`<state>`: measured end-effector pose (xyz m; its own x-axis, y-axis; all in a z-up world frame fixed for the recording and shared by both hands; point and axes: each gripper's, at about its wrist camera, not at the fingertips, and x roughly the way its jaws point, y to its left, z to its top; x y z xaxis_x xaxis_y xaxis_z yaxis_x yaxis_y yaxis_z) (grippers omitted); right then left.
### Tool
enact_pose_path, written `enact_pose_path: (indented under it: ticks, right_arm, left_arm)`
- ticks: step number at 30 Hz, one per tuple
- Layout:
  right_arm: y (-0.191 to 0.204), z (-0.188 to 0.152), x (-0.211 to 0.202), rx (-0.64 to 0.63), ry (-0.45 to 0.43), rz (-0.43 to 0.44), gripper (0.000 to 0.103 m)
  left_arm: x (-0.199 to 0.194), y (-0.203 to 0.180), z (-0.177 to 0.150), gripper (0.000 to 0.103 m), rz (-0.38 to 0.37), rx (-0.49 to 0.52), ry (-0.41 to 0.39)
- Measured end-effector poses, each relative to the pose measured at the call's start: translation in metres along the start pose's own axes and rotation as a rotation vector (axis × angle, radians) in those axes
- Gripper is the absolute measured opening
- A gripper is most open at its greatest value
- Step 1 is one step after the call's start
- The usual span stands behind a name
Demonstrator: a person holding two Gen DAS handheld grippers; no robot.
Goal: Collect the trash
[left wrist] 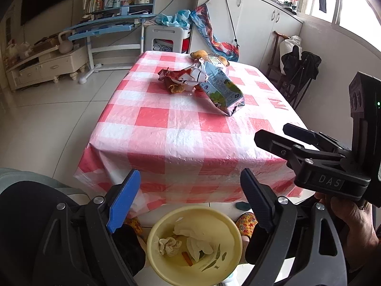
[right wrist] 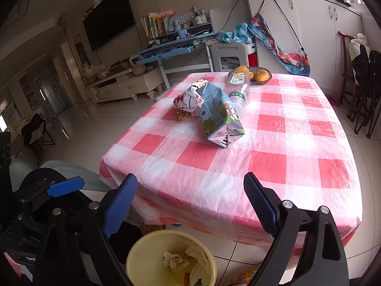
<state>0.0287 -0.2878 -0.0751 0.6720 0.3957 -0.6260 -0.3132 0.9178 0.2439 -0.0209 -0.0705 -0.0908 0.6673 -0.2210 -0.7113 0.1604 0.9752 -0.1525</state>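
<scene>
- Left gripper point(left wrist: 188, 201) and right gripper point(right wrist: 190, 202) both gape wide, empty, above the yellow bin point(left wrist: 152, 250).
- Milk carton point(right wrist: 220, 119), wrapper point(left wrist: 177, 77) and plastic bottle point(right wrist: 238, 95) lie beyond the bin, mid-table point(right wrist: 273, 162).
- Risk: the carton overlaps the bottle; lifting the carton may roll it floorward.
</scene>
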Motion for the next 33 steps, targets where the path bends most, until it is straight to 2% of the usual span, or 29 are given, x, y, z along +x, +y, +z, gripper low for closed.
enact_pose_path:
  ticks: [14,19,23,27,33]
  right_arm:
    - [0.012,0.000,0.007,-0.023,0.008,-0.013,0.087]
    - [0.018,0.011,0.006,-0.044,-0.008,0.006,0.087]
    - [0.017,0.036,0.001,-0.088,-0.047,0.006,0.089]
    - [0.007,0.056,0.011,-0.129,-0.034,-0.016,0.089]
    - [-0.014,0.058,0.025,-0.053,-0.022,-0.032,0.089]
  left_arm:
    - [-0.006,0.025,0.004,0.083,-0.025,-0.111,-0.008]
    - [-0.013,0.034,0.012,0.084,-0.008,-0.136,-0.031]
    - [-0.009,0.041,0.023,0.085,0.009,-0.134,-0.032]
    - [0.004,0.049,0.040,0.085,0.006,-0.151,-0.015]
    - [0.038,0.059,0.076,0.085,-0.005,-0.177,0.026]
